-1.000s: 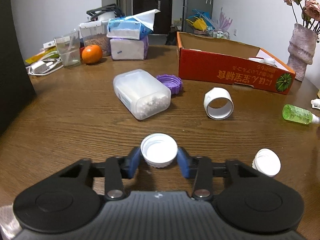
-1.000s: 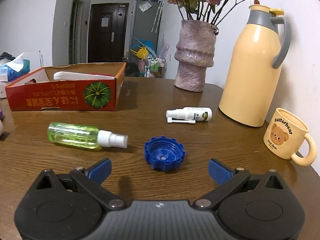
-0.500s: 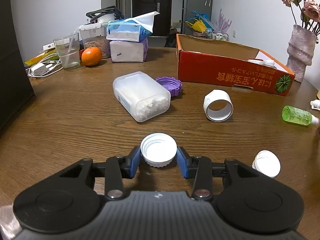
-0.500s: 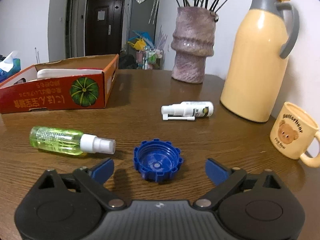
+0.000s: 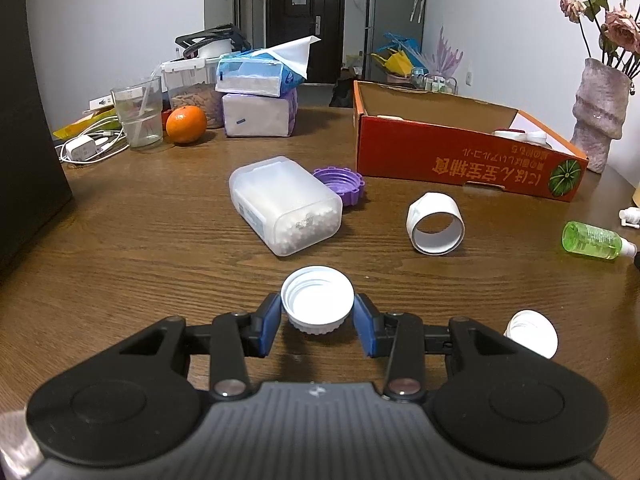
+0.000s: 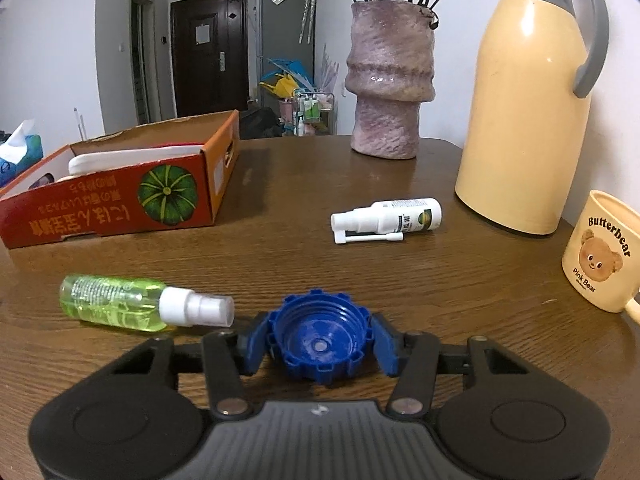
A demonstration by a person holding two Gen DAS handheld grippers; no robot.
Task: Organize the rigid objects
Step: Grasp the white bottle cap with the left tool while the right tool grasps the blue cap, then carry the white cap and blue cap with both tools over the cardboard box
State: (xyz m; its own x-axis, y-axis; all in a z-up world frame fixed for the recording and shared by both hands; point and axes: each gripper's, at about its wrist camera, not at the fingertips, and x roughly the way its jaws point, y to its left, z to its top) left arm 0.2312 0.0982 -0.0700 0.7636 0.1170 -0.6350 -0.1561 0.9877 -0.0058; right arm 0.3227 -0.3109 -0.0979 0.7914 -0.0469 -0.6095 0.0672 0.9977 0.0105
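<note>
My left gripper [image 5: 317, 317] is shut on a white bottle cap [image 5: 317, 305], held open side up just above the wooden table. My right gripper [image 6: 319, 342] is shut on a blue ridged cap [image 6: 319, 344], open side up, at table level. The red cardboard box [image 5: 460, 156] stands at the back right of the left wrist view and at the left of the right wrist view [image 6: 120, 204]. A green spray bottle [image 6: 136, 306] lies just left of the right gripper. A white spray bottle [image 6: 386, 220] lies beyond it.
In the left wrist view lie a clear plastic box of cotton swabs [image 5: 284, 210], a purple cap [image 5: 339, 184], a white ring [image 5: 435, 224] and another white cap [image 5: 531, 334]. Tissue packs [image 5: 258, 98], an orange [image 5: 186, 124] and a glass [image 5: 138, 116] stand behind. A vase [image 6: 390, 80], thermos [image 6: 528, 100] and mug [image 6: 602, 252] stand right.
My right gripper moved forward to the blue cap and closed on it. My left gripper kept its hold on the white cap and rose slightly.
</note>
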